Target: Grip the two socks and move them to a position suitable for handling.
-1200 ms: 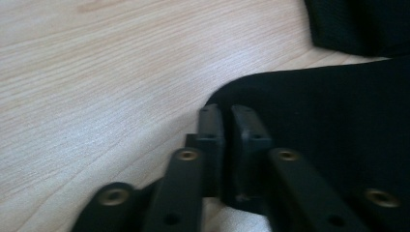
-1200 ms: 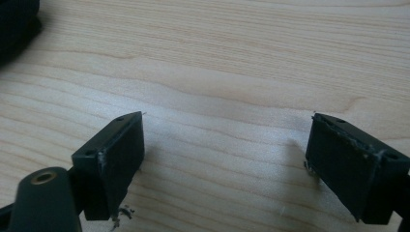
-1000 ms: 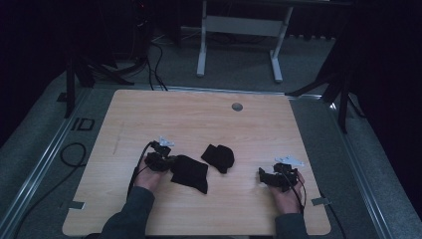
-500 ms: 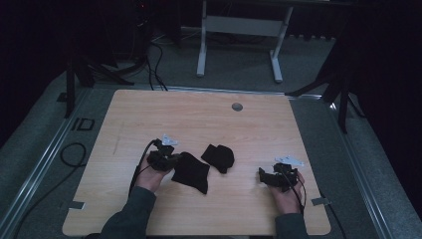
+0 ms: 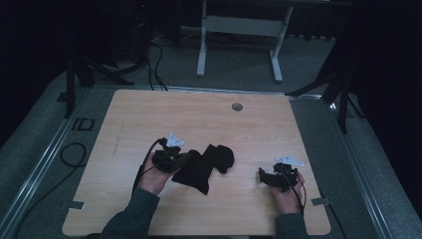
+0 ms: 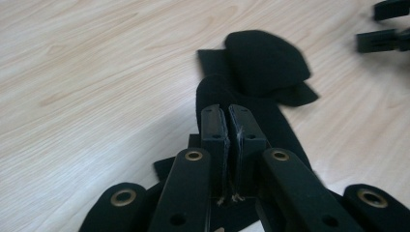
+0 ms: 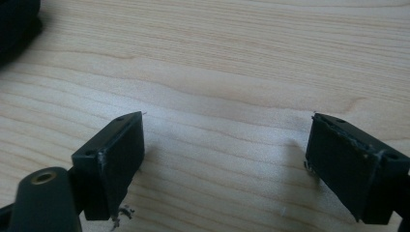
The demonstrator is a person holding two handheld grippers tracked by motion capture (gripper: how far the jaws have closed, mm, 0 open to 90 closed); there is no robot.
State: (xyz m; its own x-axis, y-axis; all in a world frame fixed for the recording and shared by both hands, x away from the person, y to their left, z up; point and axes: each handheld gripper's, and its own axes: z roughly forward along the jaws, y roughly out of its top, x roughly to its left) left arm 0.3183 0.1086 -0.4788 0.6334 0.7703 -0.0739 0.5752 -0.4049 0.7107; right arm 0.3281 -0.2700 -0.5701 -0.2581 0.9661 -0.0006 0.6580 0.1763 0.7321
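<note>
Left claw (image 6: 227, 121) clamped on the cloth (image 5: 196, 172); right claw (image 7: 227, 159) wide, idle on bare bench (image 5: 149, 114).

I hold only a thin edge mid-bench, beside a second bundle (image 5: 221, 157); pulling hard could slip it free.

The left gripper (image 6: 227, 121) has its two black jaws pressed together, apparently pinching a thin edge of the black cloth (image 6: 256, 96), though dark on dark makes the pinch hard to confirm. The cloth lies on the pale wooden tabletop (image 6: 96, 72), with a rounded fold beyond the jaws. The right gripper (image 6: 387, 26) shows at the top right corner.
</note>
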